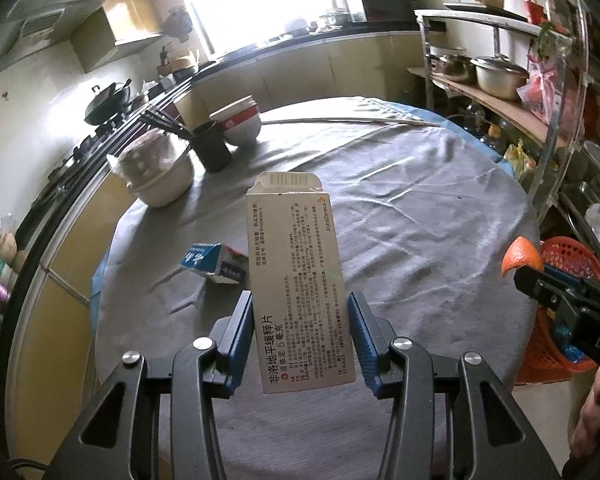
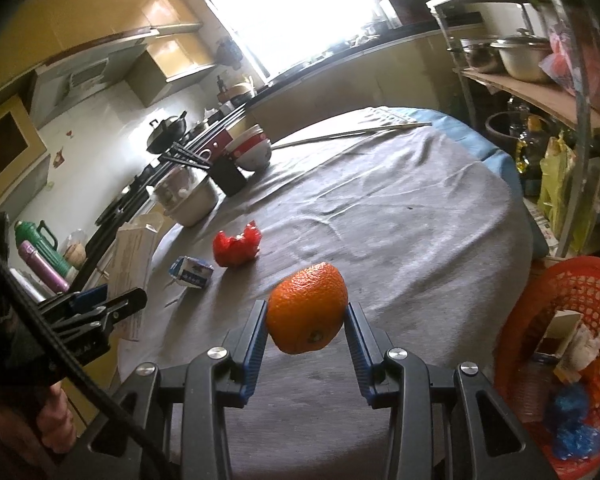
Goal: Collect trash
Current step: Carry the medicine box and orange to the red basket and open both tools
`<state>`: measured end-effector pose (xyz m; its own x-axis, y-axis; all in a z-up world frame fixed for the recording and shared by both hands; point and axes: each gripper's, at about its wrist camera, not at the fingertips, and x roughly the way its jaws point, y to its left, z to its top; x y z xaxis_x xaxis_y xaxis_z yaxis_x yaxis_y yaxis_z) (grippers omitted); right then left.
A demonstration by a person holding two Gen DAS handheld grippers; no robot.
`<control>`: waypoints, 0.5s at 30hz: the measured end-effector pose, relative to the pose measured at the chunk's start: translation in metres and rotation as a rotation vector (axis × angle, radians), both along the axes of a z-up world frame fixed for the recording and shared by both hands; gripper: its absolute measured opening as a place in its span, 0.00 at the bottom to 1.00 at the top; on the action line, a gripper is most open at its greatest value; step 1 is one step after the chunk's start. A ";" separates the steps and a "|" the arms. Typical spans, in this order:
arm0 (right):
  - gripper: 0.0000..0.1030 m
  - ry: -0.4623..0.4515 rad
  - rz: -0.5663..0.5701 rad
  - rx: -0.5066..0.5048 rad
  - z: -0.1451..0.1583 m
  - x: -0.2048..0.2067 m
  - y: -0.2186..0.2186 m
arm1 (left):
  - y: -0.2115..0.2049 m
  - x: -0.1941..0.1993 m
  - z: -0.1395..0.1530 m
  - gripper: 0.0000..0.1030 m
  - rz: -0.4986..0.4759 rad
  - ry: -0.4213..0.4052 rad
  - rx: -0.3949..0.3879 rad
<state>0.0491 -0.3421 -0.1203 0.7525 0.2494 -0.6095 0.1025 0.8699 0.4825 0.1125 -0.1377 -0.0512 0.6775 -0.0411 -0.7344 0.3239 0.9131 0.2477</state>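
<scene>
Table [image 1: 420,208] under grey cloth is our landmark. At its far left edge we list a lidded bowl [image 1: 160,172], black chopstick cup [image 1: 210,146] and stacked red-and-white bowls [image 1: 240,122]. Above its near side, our left gripper [image 1: 300,332] clamps a medicine carton [image 1: 296,280]; a small blue-white box [image 1: 216,262] and red wrapper [image 2: 236,246] lie on it. Our right gripper [image 2: 306,328] clenches an orange peel [image 2: 306,312]. Right of the table stands an orange basket [image 2: 540,300].
</scene>
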 end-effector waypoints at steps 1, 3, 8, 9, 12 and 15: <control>0.40 -0.001 -0.008 -0.001 0.000 -0.002 -0.003 | -0.003 -0.001 0.000 0.47 -0.007 0.000 0.002; 0.40 -0.002 -0.028 0.003 0.000 -0.007 -0.012 | -0.013 -0.002 0.000 0.47 -0.031 0.002 0.009; 0.40 0.006 -0.105 -0.002 -0.005 -0.027 -0.042 | -0.045 -0.005 -0.007 0.47 -0.135 0.045 -0.007; 0.40 0.013 -0.126 -0.003 -0.007 -0.033 -0.050 | -0.053 -0.005 -0.009 0.47 -0.160 0.058 -0.008; 0.40 0.038 -0.211 0.000 -0.016 -0.056 -0.079 | -0.085 -0.009 -0.020 0.47 -0.268 0.126 -0.037; 0.40 0.071 -0.314 0.012 -0.026 -0.085 -0.113 | -0.119 -0.016 -0.030 0.47 -0.369 0.182 -0.048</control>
<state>-0.0360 -0.4551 -0.1464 0.7499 0.0191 -0.6613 0.3989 0.7843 0.4751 0.0968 -0.2569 -0.0810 0.4698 -0.2942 -0.8323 0.6665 0.7364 0.1159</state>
